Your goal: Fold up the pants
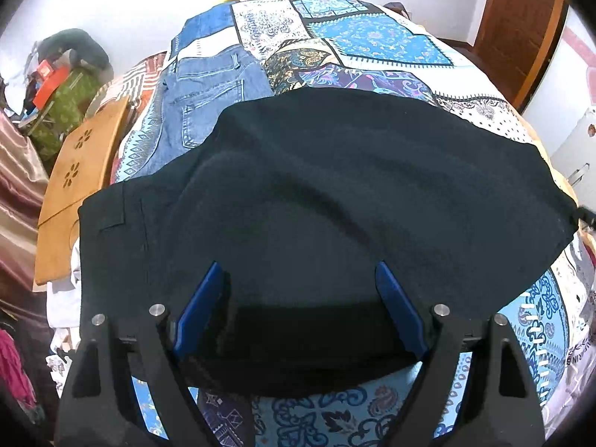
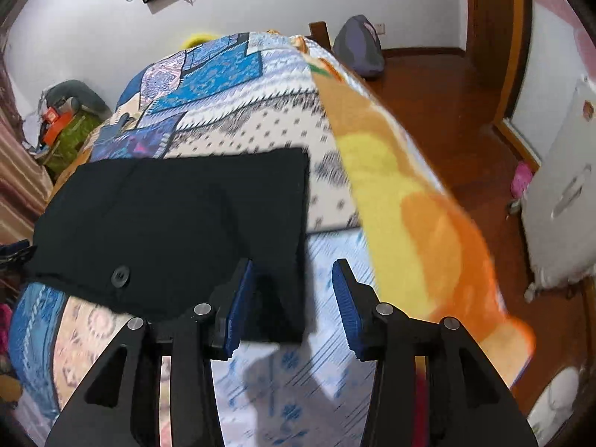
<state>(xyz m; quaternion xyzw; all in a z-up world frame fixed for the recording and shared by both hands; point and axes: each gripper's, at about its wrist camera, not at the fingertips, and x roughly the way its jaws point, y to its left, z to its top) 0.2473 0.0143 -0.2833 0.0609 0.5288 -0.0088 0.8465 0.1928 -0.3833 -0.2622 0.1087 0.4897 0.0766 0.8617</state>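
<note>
Black pants (image 1: 335,193) lie folded on a patchwork bedspread (image 1: 354,37). In the right wrist view the pants (image 2: 175,216) show a black button near their near edge. My left gripper (image 1: 300,272) is open, its blue pads over the near part of the pants, holding nothing. My right gripper (image 2: 294,272) is open above the pants' right near corner, its left pad over the cloth and its right pad over the bedspread (image 2: 231,119). Neither gripper holds cloth.
Folded blue jeans (image 1: 208,93) lie on the bed beyond the black pants. A wooden lap table (image 1: 82,171) stands at the bed's left edge. An orange-yellow blanket (image 2: 409,205) runs along the bed's right edge, above a wooden floor (image 2: 439,104). A white cabinet (image 2: 558,193) stands right.
</note>
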